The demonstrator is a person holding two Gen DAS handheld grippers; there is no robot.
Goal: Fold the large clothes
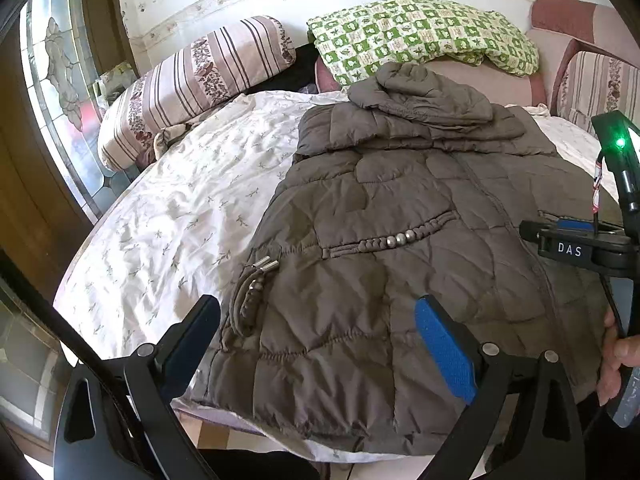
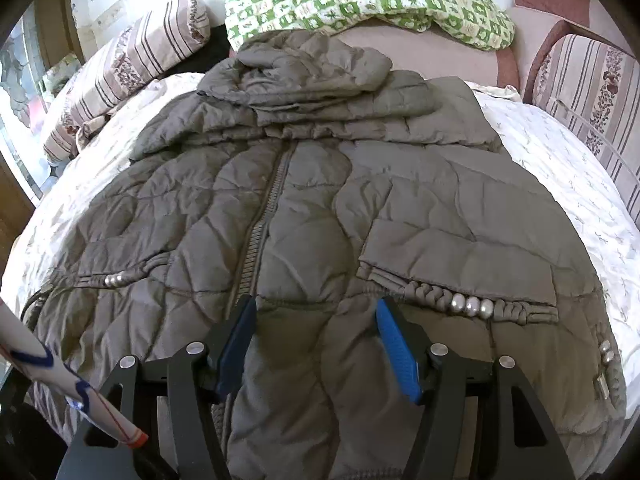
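Right gripper: nearest to my lens, the right gripper (image 2: 316,340) had its blue pads spread apart over the coat's lower front, just right of the zipper; nothing sat between the jaws that I could call a grasp.
Left gripper: the left gripper (image 1: 316,344) was likewise released, one finger over the coat's left edge by the drawcord ends (image 1: 260,270), the other over the quilted panel.
Coat: the brown padded coat (image 2: 312,208) lay face up and zipped on the bed, hem towards me at the near edge of the mattress, hood (image 2: 312,64) bunched at the far end.
Long axis: the zipper (image 2: 260,232) ran straight away from both tools, so the coat's length pointed from hem near me to hood far off.
Nearer hand: I judged each side belonged to its own hand, the left one nearer the left pocket trim (image 1: 384,240), the right one nearer the right pocket trim (image 2: 472,304).
Bed: white printed sheet (image 1: 172,200) showed on either side of the coat.
Beyond: striped bolster (image 1: 192,84) and green checked pillow (image 1: 424,36) against the wall.
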